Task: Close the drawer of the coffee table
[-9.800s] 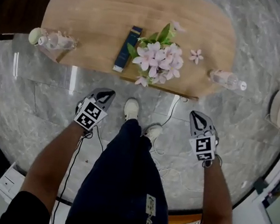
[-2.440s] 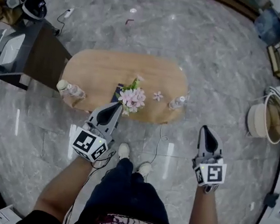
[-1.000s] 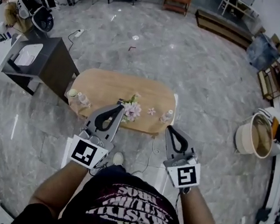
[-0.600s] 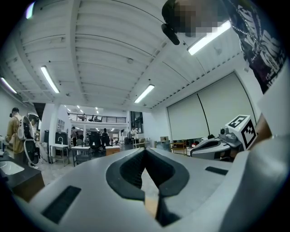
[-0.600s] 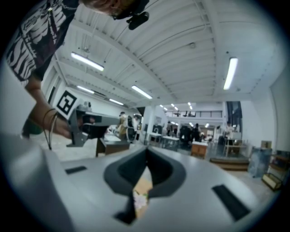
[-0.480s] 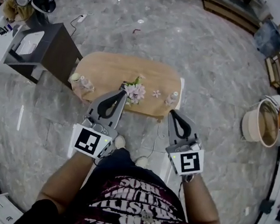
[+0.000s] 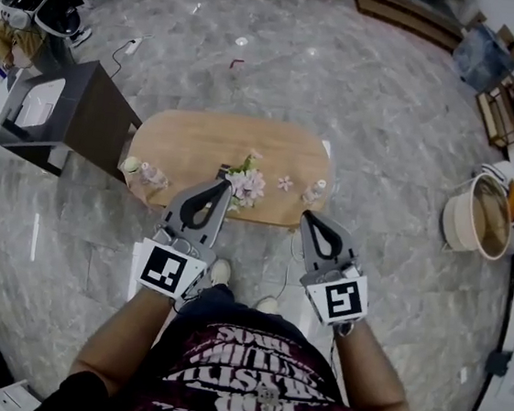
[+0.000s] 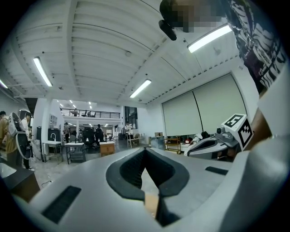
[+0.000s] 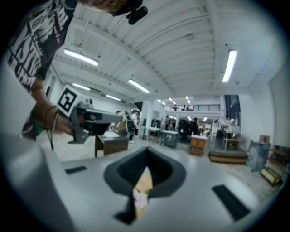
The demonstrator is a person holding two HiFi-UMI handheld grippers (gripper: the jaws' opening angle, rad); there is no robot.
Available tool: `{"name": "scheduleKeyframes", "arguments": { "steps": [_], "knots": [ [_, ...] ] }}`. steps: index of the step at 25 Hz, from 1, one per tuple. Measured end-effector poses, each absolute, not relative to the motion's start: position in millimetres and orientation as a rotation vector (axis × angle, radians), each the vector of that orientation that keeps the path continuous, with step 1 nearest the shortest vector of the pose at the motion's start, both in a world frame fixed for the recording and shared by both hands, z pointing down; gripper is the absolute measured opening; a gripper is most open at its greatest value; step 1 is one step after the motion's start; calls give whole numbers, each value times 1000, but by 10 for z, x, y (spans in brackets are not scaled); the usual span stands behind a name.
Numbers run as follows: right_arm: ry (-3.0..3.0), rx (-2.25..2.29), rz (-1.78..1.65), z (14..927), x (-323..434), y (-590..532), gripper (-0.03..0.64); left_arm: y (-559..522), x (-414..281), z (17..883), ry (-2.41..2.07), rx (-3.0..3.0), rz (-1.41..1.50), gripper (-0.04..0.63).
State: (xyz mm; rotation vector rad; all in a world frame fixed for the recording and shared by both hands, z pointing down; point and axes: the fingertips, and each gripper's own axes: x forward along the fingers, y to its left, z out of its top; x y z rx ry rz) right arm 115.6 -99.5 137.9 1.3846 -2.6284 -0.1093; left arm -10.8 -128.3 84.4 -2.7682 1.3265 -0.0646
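The oval wooden coffee table stands on the marble floor ahead of me, seen from above in the head view. No open drawer shows along its near edge. A pink flower bunch lies on the top. My left gripper is shut and empty, its tip over the near edge beside the flowers. My right gripper is shut and empty, just short of the table's right end. In the left gripper view the jaws meet. In the right gripper view the closed jaws frame a sliver of wood and flowers.
A clear bottle lies at the table's left end and another at its right. A dark cabinet stands close to the left. A round tub sits at the right. A cable runs over the floor by my feet.
Since the oldest frames the person has backed away from the table. Over the last second both grippers sank a little, side by side, and stayed shut.
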Motion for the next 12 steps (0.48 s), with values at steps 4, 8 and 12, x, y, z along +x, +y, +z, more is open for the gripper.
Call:
{"name": "scheduleKeyframes", "arguments": {
  "steps": [4,8,12],
  "knots": [
    [-2606,1403,-99,1425,914,-1247,34,-1547,-284,879,1295,-2807,-66,23],
    [-2584,1428,-84,1474,683,-1469,34,-1799,-497,951,1284,-2840,-59,23],
    [-2564,1448,-82,1499,453,-1700,34,-2028,-694,1003,1267,-2860,-45,23]
  ]
}}
